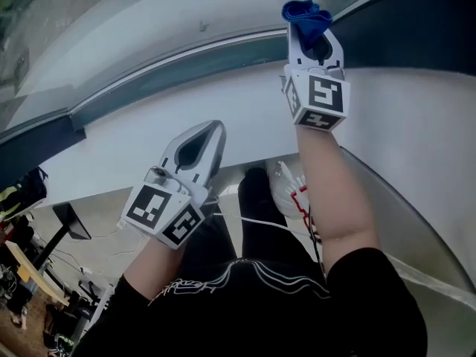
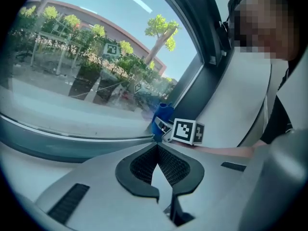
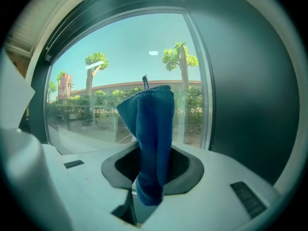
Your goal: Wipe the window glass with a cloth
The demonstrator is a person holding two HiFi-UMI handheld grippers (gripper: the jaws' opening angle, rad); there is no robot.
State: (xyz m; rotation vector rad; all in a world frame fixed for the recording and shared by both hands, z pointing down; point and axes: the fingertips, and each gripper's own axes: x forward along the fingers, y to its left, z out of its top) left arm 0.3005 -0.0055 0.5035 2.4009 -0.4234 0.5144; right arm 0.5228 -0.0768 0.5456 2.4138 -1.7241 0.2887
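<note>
My right gripper (image 1: pixel 312 30) is raised to the window and shut on a blue cloth (image 1: pixel 305 12), which bunches out past its tips. In the right gripper view the cloth (image 3: pixel 153 124) stands upright between the jaws, close in front of the window glass (image 3: pixel 120 57). My left gripper (image 1: pixel 214 130) is lower, over the white sill (image 1: pixel 245 103), shut with nothing in it. In the left gripper view its pads meet at the tip (image 2: pixel 156 146). Beyond them are the cloth (image 2: pixel 162 116) and the right gripper's marker cube (image 2: pixel 186 130) against the glass (image 2: pixel 82 57).
A dark window frame (image 3: pixel 240 81) borders the glass on the right, with a dark rail (image 1: pixel 186 62) along its base. Below the sill are the person's dark-clothed legs (image 1: pixel 253 222), a white shoe with red laces (image 1: pixel 294 192) and a white cable. Clutter (image 1: pixel 30 274) lies lower left.
</note>
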